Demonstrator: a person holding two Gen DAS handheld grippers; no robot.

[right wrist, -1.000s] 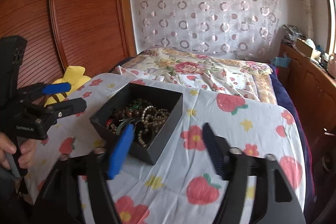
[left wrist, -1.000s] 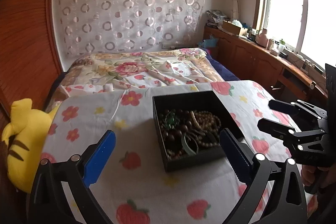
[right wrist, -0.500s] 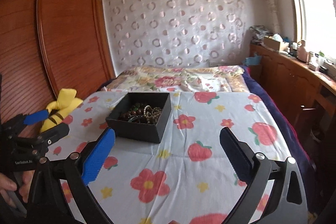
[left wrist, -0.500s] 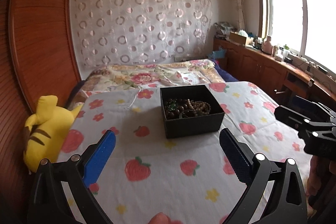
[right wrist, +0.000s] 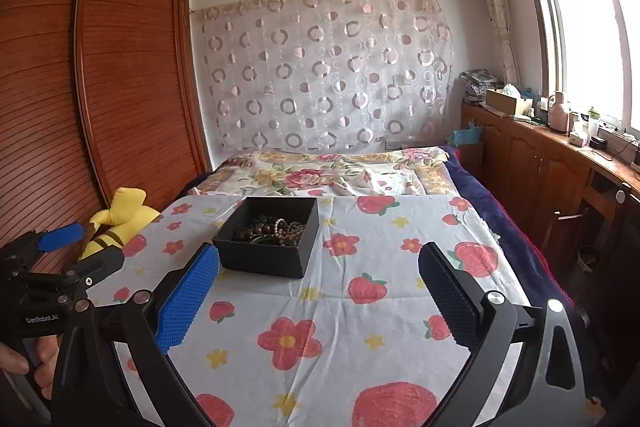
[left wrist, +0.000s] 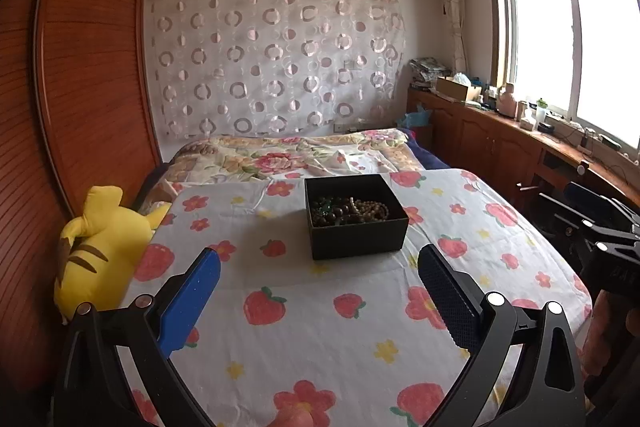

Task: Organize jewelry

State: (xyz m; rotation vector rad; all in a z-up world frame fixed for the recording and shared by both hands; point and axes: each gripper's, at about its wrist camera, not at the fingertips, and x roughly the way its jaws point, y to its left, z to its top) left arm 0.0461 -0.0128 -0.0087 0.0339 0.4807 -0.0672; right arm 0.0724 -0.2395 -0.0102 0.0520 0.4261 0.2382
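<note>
- The black box [left wrist: 356,227] sits on the strawberry-and-flower sheet [left wrist: 320,327] that covers the near part of the bed, toward the sheet's far edge and about midway between its left and right edges.
- Inside the box lies a heap of jewelry [left wrist: 350,211]: dark bead strands, a paler bead strand and something green; single pieces are hard to tell apart from this far back.
- The left gripper [left wrist: 318,291] hangs over the near part of the sheet with its jaws spread wide and nothing between them, well short of the box.
- The right gripper [right wrist: 318,291] has just been opening; its jaws stand wide apart and hold nothing, and the box lies beyond its blue fingertip.
- A yellow plush toy [left wrist: 100,247] lies at the sheet's left edge, against the wooden wardrobe [left wrist: 72,107].
- A floral quilt [left wrist: 288,157] covers the far part of the bed.
</note>
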